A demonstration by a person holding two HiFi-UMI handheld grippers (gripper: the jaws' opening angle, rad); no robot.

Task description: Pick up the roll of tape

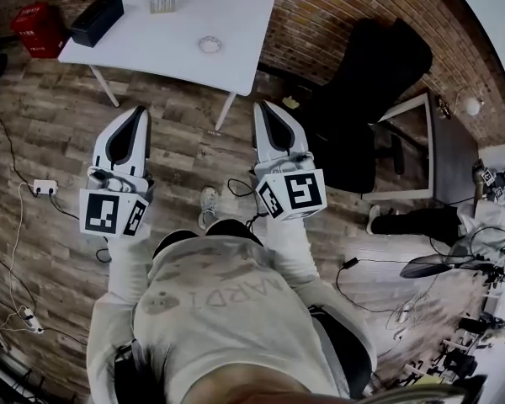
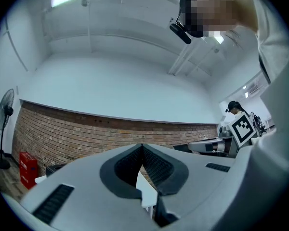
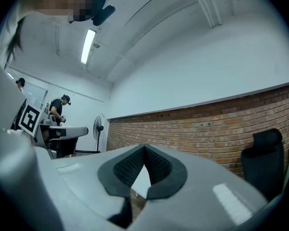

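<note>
The roll of tape (image 1: 209,45), a small white ring, lies flat on the white table (image 1: 236,23) near its front right part, seen in the head view. Both grippers hang in the air short of the table's near edge, pointing toward it. My left gripper (image 1: 140,109) has its jaws together with nothing between them, and its own view (image 2: 141,146) shows the tips touching. My right gripper (image 1: 262,106) is shut and empty too, tips meeting (image 3: 144,147). Neither gripper view shows the tape; only a sliver of the table (image 3: 142,183) appears under the jaws.
On the table stand a black box (image 1: 97,19) at the left and a small clear rack (image 1: 162,1) at the back. A red crate (image 1: 40,29) sits on the floor at the left, a black chair (image 1: 379,74) at the right. Cables cross the wooden floor. Brick wall behind.
</note>
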